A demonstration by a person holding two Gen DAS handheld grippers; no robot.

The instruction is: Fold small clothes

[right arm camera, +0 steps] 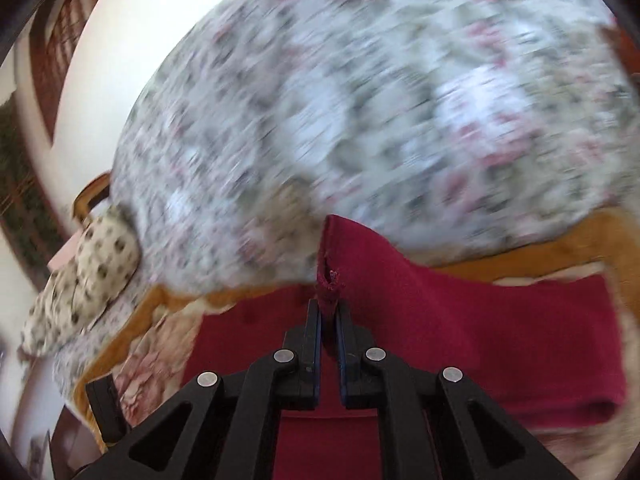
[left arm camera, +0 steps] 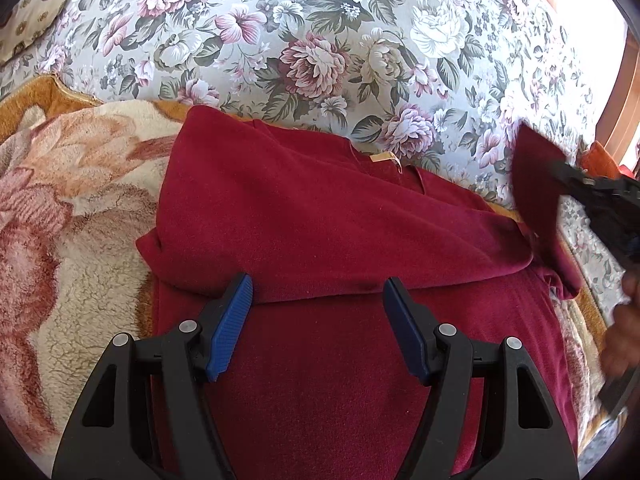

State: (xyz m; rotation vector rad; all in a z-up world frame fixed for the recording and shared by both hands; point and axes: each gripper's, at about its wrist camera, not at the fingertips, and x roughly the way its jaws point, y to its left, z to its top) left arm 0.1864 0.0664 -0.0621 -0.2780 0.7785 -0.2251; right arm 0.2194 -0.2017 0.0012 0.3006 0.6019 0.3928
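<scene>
A dark red garment (left arm camera: 320,220) lies on a fleece blanket, its upper part folded down across its body, with a small tan label near the far edge. My left gripper (left arm camera: 318,300) hovers open just above the fold line, nothing between its blue pads. My right gripper (right arm camera: 329,312) is shut on a bunched edge of the red garment (right arm camera: 460,320) and holds that piece lifted. In the left wrist view the right gripper (left arm camera: 560,176) shows at the right edge, with a raised flap of red cloth hanging from it. The right wrist view is motion-blurred.
The cream and orange fleece blanket (left arm camera: 80,220) lies over a floral bedspread (left arm camera: 320,40). A spotted pillow (right arm camera: 80,272) sits at the bed's left side. A person's hand (left arm camera: 624,320) shows at the right edge. Wooden furniture (left arm camera: 624,92) stands beyond the bed.
</scene>
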